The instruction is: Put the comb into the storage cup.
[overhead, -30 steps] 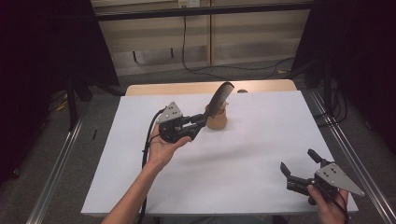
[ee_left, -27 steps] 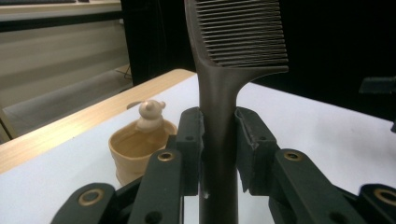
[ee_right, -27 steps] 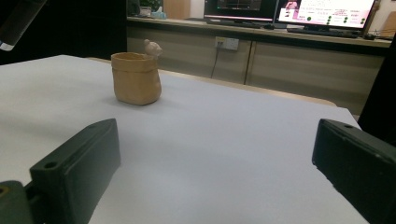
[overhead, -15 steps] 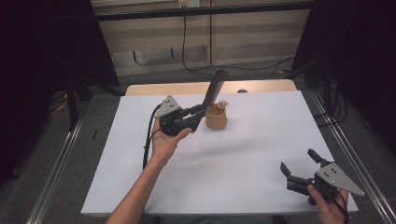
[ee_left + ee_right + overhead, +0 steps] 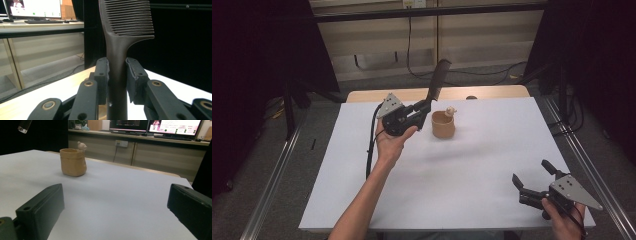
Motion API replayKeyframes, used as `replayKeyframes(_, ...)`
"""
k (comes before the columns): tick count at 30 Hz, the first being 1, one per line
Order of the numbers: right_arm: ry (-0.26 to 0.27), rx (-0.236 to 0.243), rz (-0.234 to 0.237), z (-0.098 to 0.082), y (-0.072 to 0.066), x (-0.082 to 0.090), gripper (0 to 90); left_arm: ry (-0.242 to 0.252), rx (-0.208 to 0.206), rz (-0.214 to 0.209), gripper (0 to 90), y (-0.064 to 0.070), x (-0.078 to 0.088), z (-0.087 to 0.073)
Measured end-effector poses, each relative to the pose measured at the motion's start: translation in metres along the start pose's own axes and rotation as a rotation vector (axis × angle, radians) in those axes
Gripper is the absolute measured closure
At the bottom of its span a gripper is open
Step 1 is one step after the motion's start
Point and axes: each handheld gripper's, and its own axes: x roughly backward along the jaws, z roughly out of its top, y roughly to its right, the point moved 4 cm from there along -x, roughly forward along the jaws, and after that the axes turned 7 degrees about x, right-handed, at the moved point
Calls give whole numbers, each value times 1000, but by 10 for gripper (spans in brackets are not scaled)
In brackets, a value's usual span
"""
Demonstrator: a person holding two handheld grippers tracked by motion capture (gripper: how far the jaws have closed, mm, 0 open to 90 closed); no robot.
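Observation:
My left gripper (image 5: 424,106) is shut on the handle of a dark comb (image 5: 438,80), which stands nearly upright above the table, just left of a tan cup (image 5: 443,126). In the left gripper view the two pads clamp the comb's handle (image 5: 117,82), with the teeth above them. A small pale figure (image 5: 451,111) sits on the cup's rim. My right gripper (image 5: 531,171) rests low at the table's near right corner, open with nothing between its jaws. From the right gripper (image 5: 117,198) view the cup (image 5: 73,162) stands far ahead to the left.
The white tabletop (image 5: 462,190) spreads bare between the cup and my right gripper. A wooden strip (image 5: 492,92) runs along the far edge. Metal rails (image 5: 277,170) flank both sides, and desks with monitors (image 5: 175,126) stand beyond.
My left gripper has moved away from the cup toward the far left, and the comb has swung from leaning over the cup to nearly upright beside it. The right gripper has not moved.

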Motion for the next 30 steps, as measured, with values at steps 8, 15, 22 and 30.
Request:
replayKeyframes(8,1,0,3,0,0,0,1,26,12,-8,727,-3,-15,6)
replayKeyframes(15,8,-5,9,0,-1,0,0,17,-26,0,727,1,-29,13)
replayKeyframes(22,1,-1,10,0,0,0,0,32,-5,3,727,1,-42,20)
replayKeyframes(30,7,-2,12,0,0,1,0,44,-30,5,727,2,-56,21)
